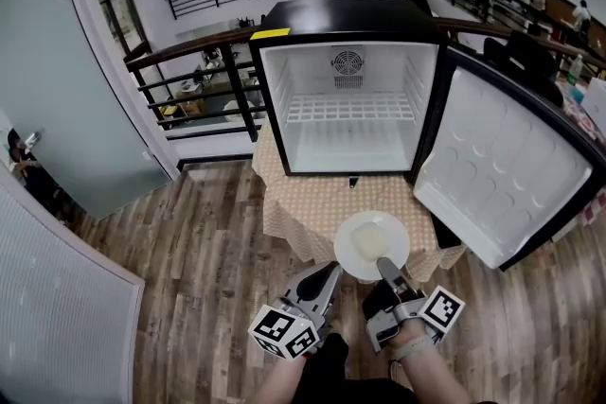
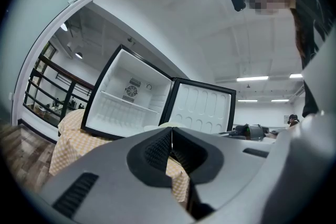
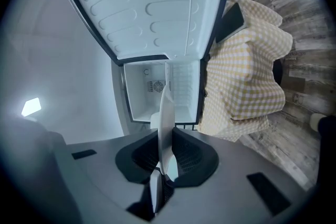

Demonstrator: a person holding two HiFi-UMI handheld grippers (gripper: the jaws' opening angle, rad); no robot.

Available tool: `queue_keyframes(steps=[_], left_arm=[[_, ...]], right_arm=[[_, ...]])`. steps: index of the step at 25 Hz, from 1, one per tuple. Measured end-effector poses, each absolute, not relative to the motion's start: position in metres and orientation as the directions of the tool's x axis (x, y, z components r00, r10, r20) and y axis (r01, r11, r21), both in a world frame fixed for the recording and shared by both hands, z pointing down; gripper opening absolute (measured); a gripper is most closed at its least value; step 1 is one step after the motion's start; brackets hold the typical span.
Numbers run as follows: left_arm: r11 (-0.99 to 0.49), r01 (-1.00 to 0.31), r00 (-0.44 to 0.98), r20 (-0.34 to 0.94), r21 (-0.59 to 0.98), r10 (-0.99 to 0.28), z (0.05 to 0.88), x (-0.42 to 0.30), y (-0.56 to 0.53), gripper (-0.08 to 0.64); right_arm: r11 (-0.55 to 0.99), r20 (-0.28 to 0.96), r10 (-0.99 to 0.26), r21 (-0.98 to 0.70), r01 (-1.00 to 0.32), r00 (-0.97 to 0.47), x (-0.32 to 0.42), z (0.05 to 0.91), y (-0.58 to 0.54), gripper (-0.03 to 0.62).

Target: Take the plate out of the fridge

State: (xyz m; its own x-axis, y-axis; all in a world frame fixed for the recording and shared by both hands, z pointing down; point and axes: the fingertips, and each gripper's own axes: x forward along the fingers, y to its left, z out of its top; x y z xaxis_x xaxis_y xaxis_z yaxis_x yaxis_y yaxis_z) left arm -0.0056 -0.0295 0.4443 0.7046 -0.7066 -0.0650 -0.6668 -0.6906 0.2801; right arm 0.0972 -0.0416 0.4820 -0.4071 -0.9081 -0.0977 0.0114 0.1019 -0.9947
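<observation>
plate out of fridge, carried in right tool

item: white plate [image 1: 358, 243], pinched at its near rim by the right tool [image 1: 385, 268]. it sits roughly level over the front edge of the checked-cloth surface [image 1: 295, 203], outside the open, empty fridge [image 1: 348, 17].
left tool [image 1: 332, 270]: jaws pressed together on nothing, just beside the right one.
handling note: the rim grip looks narrow, so hold the plate level, draw it back slowly and steer clear of the swung-out door [image 1: 502, 170].
</observation>
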Motion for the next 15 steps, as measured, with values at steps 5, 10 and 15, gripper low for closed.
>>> queue_keyframes(steps=[5,10,15], left_arm=[[-0.693,-0.669,0.705,-0.065,0.269,-0.706,0.444,-0.007,-0.004,0.011],[-0.695,-0.672,0.705,-0.066,0.257,-0.706,0.442,-0.009,0.016,0.011],[-0.7,-0.667,0.708,-0.076,0.255,-0.702,0.436,-0.006,0.032,0.011]], right_arm=[[0.098,-0.095,-0.908,-0.995,0.014,-0.408,0.097,0.484,-0.018,0.055],[0.11,-0.106,-0.904,-0.994,0.013,-0.414,0.096,0.481,0.001,0.055],[0.12,-0.113,-0.903,-0.993,0.01,-0.414,0.097,0.476,0.017,0.055]])
